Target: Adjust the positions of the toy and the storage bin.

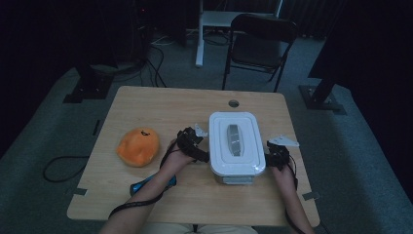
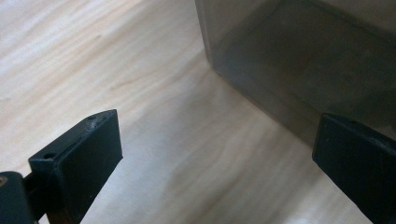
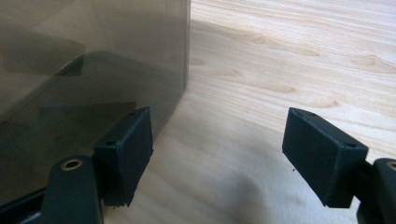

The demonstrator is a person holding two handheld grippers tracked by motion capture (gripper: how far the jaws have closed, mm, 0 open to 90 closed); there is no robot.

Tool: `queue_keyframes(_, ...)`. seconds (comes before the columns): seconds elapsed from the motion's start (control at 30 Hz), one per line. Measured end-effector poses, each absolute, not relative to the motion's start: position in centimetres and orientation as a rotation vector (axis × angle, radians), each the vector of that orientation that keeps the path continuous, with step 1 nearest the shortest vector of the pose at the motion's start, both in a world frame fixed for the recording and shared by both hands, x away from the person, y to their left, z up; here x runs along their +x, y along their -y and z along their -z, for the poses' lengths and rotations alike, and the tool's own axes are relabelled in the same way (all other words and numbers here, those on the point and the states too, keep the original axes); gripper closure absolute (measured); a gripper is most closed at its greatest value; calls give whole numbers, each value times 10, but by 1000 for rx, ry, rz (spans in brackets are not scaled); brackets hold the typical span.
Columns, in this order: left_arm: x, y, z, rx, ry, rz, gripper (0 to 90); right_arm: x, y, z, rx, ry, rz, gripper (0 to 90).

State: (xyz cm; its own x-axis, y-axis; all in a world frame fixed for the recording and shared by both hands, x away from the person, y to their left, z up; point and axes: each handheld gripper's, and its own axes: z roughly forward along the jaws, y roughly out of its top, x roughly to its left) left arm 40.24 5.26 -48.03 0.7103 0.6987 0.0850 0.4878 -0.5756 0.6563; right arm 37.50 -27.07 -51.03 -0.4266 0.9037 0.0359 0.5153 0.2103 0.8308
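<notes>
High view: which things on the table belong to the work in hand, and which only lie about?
In use: lidded container, left gripper, right gripper.
Lying about: orange plush toy, blue object.

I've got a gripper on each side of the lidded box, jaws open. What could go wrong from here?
1. Both the left gripper and right gripper stand open beside the box's smooth walls, with nothing between the jaws; a squeeze from the sides may slip.
2. The box sits near the table's front edge; a push could slide it toward the person.
3. The white lid may lift off if grabbed alone.
</notes>
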Motion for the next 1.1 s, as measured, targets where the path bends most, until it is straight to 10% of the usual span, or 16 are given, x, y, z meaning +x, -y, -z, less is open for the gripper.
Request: queue_keyframes(1.1, 342, -41, 501, 2381, -794, -362, 20, 312, 283, 510, 1276, -2037, -1150, 241)
